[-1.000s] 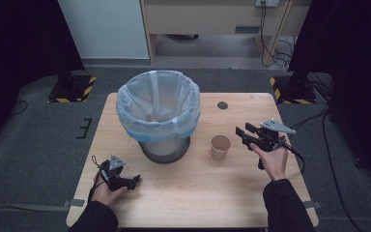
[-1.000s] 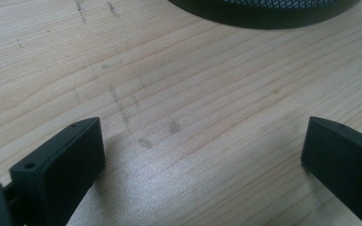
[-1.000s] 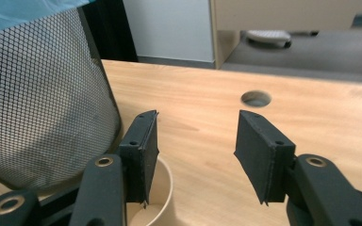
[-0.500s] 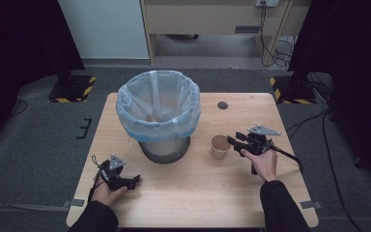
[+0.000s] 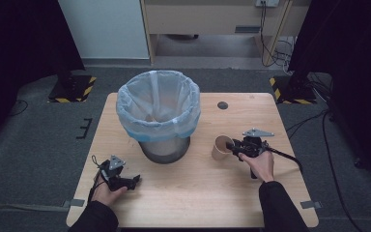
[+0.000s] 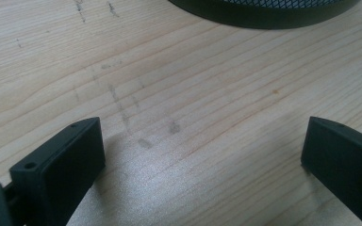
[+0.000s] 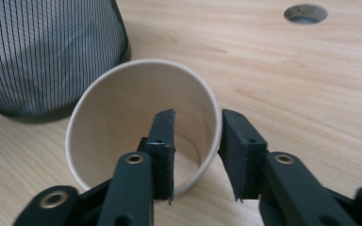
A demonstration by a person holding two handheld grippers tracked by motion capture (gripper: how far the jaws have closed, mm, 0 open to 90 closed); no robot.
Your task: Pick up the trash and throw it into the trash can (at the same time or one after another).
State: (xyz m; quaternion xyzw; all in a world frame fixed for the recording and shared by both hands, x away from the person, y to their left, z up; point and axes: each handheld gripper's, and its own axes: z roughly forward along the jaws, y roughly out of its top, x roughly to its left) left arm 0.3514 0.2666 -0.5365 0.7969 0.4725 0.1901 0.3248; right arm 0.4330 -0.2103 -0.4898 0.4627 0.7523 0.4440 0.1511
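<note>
Cup (image 7: 136, 122) wall between right gripper (image 7: 195, 155) jaws, contact unclear

The high view looks forward and down over the whole table (image 5: 188, 193); the left gripper view skims the wood close beside the bin (image 6: 264, 9); the right gripper view sits close over the paper cup (image 7: 141, 127), sharing bin and table.
</note>
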